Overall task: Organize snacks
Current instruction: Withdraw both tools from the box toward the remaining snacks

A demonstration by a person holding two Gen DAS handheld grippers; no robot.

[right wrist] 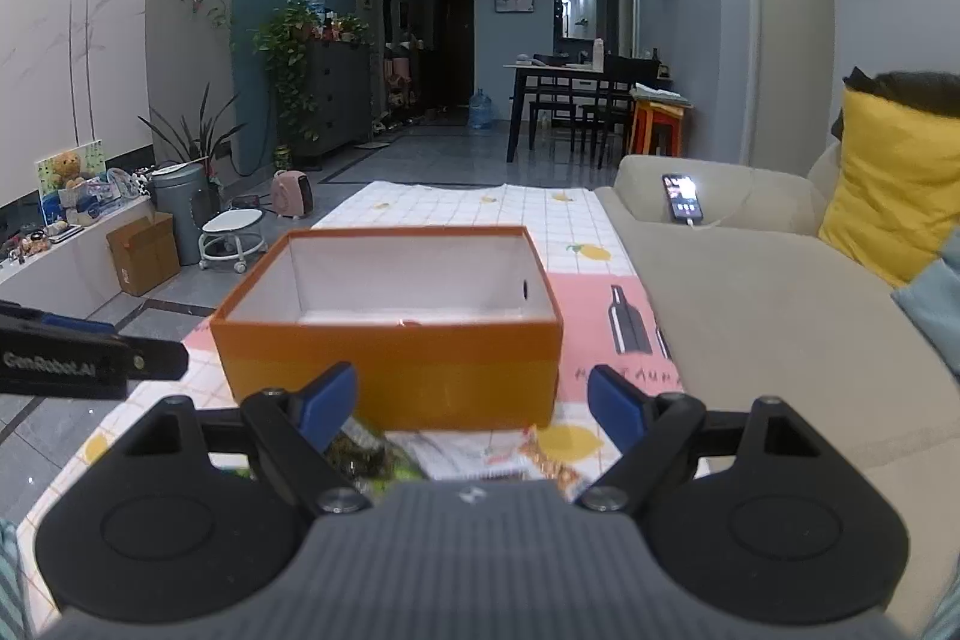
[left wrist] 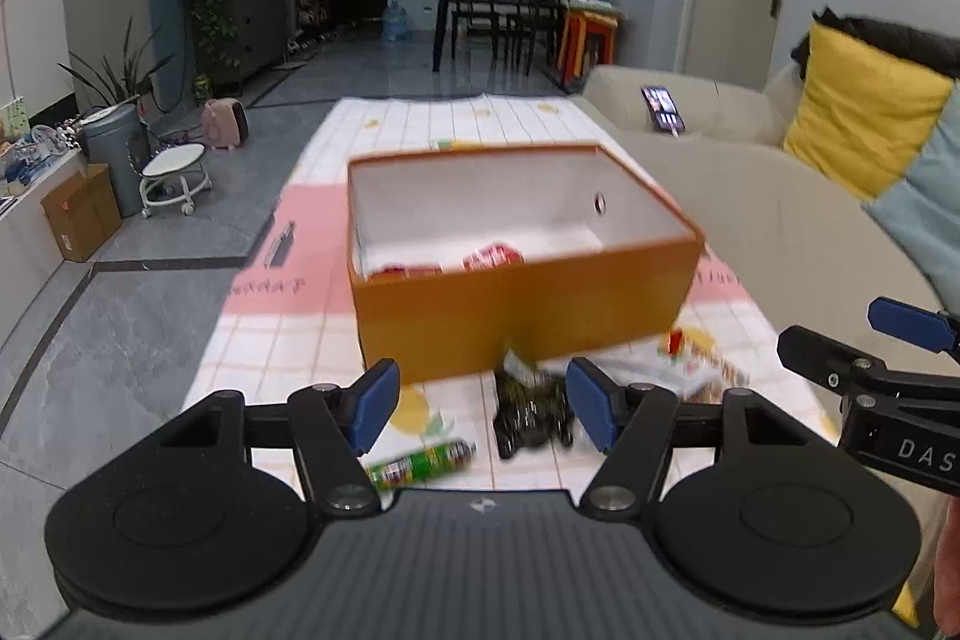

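Here both grippers, left [left wrist: 483, 409] and right [right wrist: 469, 409], hover with jaws wide and empty. Loose snacks [left wrist: 531, 409] lie on the bench before the box [left wrist: 522, 316]; lower squarely over one packet, then close.

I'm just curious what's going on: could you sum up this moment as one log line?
left gripper: open, empty | right gripper: open, empty | orange box: red packets inside | dark packet, green tube: on cloth

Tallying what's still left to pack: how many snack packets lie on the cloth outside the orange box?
3: a green tube nearest, a dark packet before the box, a white-orange packet to its right. Others may be hidden.
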